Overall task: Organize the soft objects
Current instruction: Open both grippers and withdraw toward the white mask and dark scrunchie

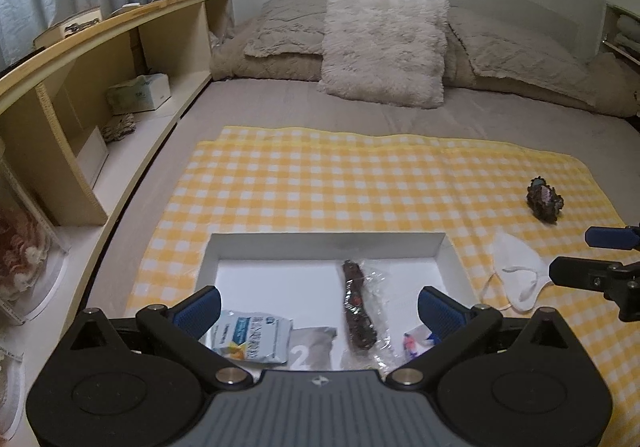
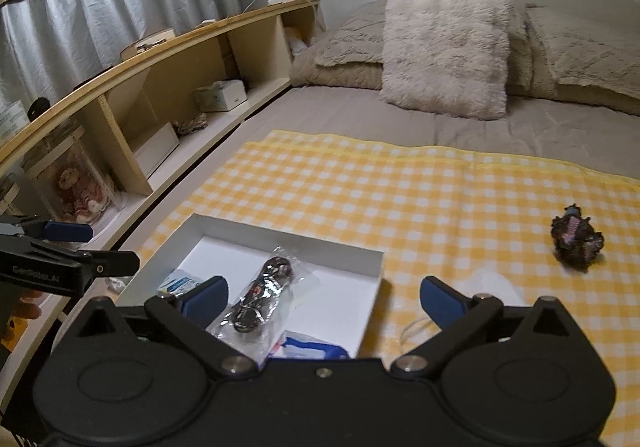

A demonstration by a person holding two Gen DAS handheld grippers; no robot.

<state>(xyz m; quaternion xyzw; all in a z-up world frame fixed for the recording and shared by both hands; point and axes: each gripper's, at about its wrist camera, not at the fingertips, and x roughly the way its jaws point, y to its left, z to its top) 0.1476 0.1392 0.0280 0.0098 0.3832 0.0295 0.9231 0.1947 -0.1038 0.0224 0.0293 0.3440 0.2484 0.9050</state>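
Now both grippers hang with jaws spread wide over a white box on a yellow checked cloth.

From the left wrist view, the left gripper (image 1: 320, 309) holds nothing above the white box (image 1: 452, 253), which contains a dark bundle in clear wrap (image 1: 358, 311), a blue-and-white packet (image 1: 252, 341) and a grey pouch (image 1: 314, 347); a white face mask (image 1: 516, 273) lies on the yellow checked cloth (image 1: 320, 183) just right of the box, near the right gripper (image 1: 592, 255), and a small dark crocheted piece (image 1: 545, 200) sits farther off on the cloth. From the right wrist view, the right gripper (image 2: 324, 301), likewise holding nothing, straddles the box's right wall (image 2: 370, 299), with the mask (image 2: 494, 287) partly hidden behind its right finger and the left gripper (image 2: 84, 245) at the left edge.
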